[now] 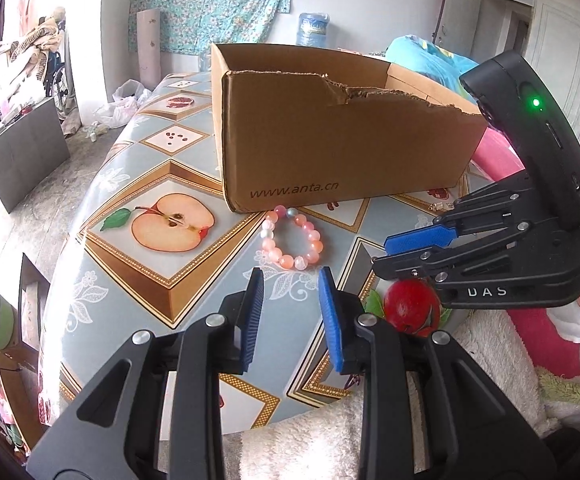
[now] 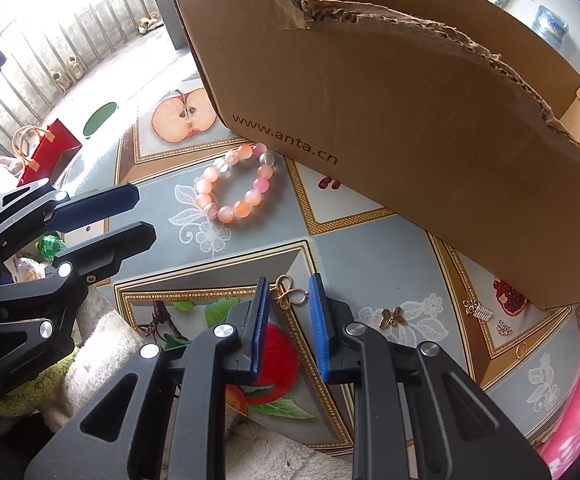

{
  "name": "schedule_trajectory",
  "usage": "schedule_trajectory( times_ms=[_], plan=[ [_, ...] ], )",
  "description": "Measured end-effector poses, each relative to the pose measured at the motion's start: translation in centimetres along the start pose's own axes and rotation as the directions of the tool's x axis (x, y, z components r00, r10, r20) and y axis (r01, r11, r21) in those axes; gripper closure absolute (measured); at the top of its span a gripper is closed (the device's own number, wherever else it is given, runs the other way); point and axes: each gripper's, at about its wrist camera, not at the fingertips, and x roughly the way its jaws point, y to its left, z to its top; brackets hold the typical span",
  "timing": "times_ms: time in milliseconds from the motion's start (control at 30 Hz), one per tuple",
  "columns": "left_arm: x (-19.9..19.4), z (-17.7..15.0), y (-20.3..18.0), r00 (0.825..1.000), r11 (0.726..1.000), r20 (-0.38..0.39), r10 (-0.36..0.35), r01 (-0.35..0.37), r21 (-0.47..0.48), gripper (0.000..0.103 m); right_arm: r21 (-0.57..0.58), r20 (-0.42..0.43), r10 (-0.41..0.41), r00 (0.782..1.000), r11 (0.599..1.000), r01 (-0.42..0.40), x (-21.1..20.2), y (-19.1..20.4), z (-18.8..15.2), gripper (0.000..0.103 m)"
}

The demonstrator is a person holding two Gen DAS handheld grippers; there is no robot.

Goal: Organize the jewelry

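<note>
**Both grippers over the jewelry, box waiting**

Left wrist view: the left gripper hangs with its fingers narrowly parted and nothing between them. The bracelet lies on the table just ahead of the tips, close against the front of the box (print reads "www.anta.cn"). The right gripper comes in from the right, marked "UAS" as far as I can read, tips off to the bracelet's right.

Right wrist view: the right gripper is also narrow, not clamped on anything. A looped gold clasp lies right at its fingertips, roughly in the gap, long axis running across toward the right finger. A butterfly charm and small silver pieces lie further right by the box corner. For the bracelet, the left hand looks nearer; the clasp is the right's.
</note>
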Motion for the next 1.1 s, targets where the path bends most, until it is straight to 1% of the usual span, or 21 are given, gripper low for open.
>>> schedule_trajectory(
  times_ms=[133, 233, 333, 400, 500, 633, 733, 867, 1100],
  plan=[
    [0.1, 0.1, -0.2, 1.000, 1.000, 0.004, 0.004, -0.004, -0.006, 0.076, 0.022, 0.003, 0.006, 1.000, 1.000, -0.006, -0.6, -0.8, -0.4, 0.083],
    [0.0, 0.1, -0.2, 1.000, 1.000, 0.006, 0.002, -0.002, -0.007, 0.076, 0.036, 0.025, 0.005, 1.000, 0.999, -0.006, -1.6, -1.3, -0.4, 0.083],
    [-0.3, -0.1, -0.5, 1.000, 1.000, 0.013, -0.013, 0.013, -0.005, 0.076, 0.069, 0.056, -0.012, 0.998, 0.998, 0.008, -3.1, -2.3, -0.7, 0.083],
    [-0.3, -0.1, -0.9, 0.999, 0.999, 0.018, -0.040, 0.041, -0.002, 0.076, 0.111, 0.081, -0.025, 0.996, 0.994, 0.016, -4.2, -3.4, -1.3, 0.083],
    [-0.1, 0.1, -2.2, 0.995, 0.995, 0.018, -0.095, 0.095, 0.020, 0.072, 0.186, 0.119, -0.061, 0.991, 0.982, 0.038, -5.9, -5.4, -2.5, 0.083],
    [1.3, 0.8, -4.7, 0.987, 0.984, -0.002, -0.163, 0.162, 0.076, 0.072, 0.282, 0.156, -0.082, 0.984, 0.959, 0.035, -7.5, -8.4, -4.3, 0.083],
    [2.6, 1.4, -6.8, 0.980, 0.972, -0.018, -0.196, 0.197, 0.130, 0.072, 0.318, 0.177, -0.081, 0.981, 0.948, 0.021, -8.0, -9.5, -5.7, 0.083],
    [4.4, 2.2, -8.7, 0.977, 0.960, -0.042, -0.208, 0.212, 0.184, 0.072, 0.336, 0.203, -0.074, 0.976, 0.942, 0.002, -8.0, -10.2, -6.8, 0.083],
    [7.4, 3.2, -10.6, 0.982, 0.946, -0.101, -0.162, 0.183, 0.266, 0.072, 0.367, 0.225, -0.025, 0.974, 0.928, -0.061, -6.8, -11.5, -7.4, 0.083]
  ],
)
